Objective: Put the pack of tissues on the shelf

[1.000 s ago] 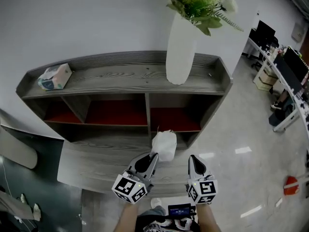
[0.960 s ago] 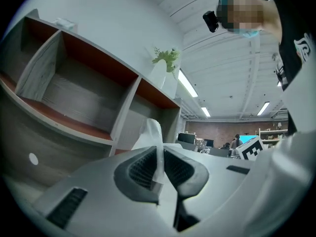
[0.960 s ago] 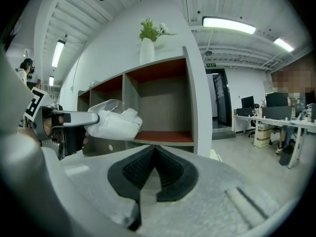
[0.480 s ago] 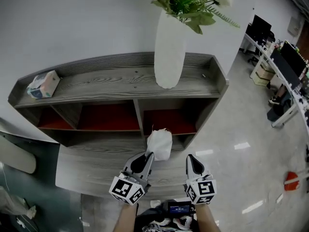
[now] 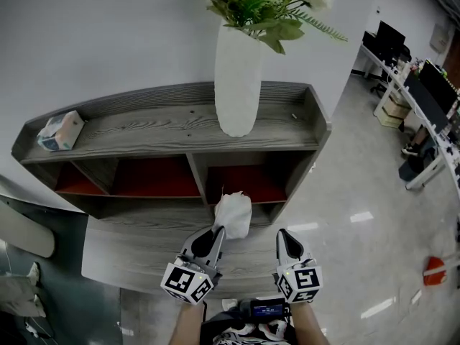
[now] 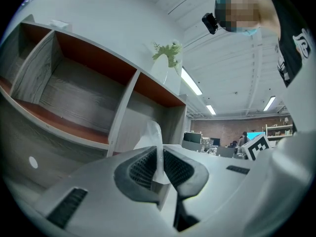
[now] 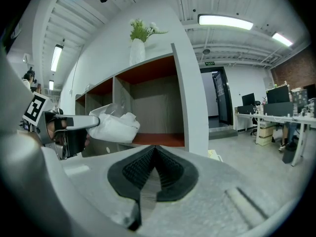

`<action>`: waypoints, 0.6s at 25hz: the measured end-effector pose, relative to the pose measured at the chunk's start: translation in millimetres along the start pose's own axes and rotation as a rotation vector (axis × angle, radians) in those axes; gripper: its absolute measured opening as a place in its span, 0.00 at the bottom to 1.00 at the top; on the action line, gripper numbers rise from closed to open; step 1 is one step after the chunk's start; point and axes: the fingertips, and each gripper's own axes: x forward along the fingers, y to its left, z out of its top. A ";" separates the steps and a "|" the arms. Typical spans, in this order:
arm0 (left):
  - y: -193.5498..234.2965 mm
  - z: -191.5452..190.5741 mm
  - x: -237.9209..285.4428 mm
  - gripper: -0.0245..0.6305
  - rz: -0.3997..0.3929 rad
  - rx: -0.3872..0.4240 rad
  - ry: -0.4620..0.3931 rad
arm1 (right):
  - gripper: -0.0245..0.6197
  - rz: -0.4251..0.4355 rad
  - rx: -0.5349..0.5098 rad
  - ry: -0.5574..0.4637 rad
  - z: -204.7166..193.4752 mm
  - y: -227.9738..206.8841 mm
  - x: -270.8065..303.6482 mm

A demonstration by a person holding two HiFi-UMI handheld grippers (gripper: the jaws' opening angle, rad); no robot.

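Observation:
A white plastic-wrapped pack of tissues [image 5: 233, 215] hangs in front of the grey shelf unit [image 5: 172, 124], level with its lower right red-floored compartment [image 5: 241, 182]. My left gripper [image 5: 215, 233] is shut on the pack's thin wrapper edge [image 6: 157, 147]; the pack [image 7: 116, 125] shows bulging out past the jaws in the right gripper view. My right gripper [image 5: 282, 237] is beside it, to the right, shut with nothing between its pads [image 7: 155, 164].
A tall white vase [image 5: 237, 88] with green and white flowers stands on the shelf top. A tissue box [image 5: 60, 130] lies at the top's far left. A lower wooden step [image 5: 129, 254] juts out under the grippers. Office desks [image 5: 424, 113] stand at right.
The view has shifted so the shelf and vase slid left. Both grippers keep their hold and spacing, with the tissue pack still in front of the lower right compartment.

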 end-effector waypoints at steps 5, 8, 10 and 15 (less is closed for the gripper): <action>2.3 -4.4 10.8 0.08 0.020 0.001 0.016 | 0.05 -0.001 0.009 0.007 -0.5 -12.9 2.5; 5.8 -11.3 16.6 0.08 0.032 0.002 0.030 | 0.05 0.004 0.017 0.010 -1.8 -18.5 7.1; 6.4 -12.8 20.3 0.08 0.036 0.005 0.038 | 0.05 0.006 0.024 0.013 -3.2 -21.7 9.9; 10.6 -15.6 31.5 0.08 0.040 0.021 0.045 | 0.05 0.014 0.031 0.010 -2.2 -26.5 18.3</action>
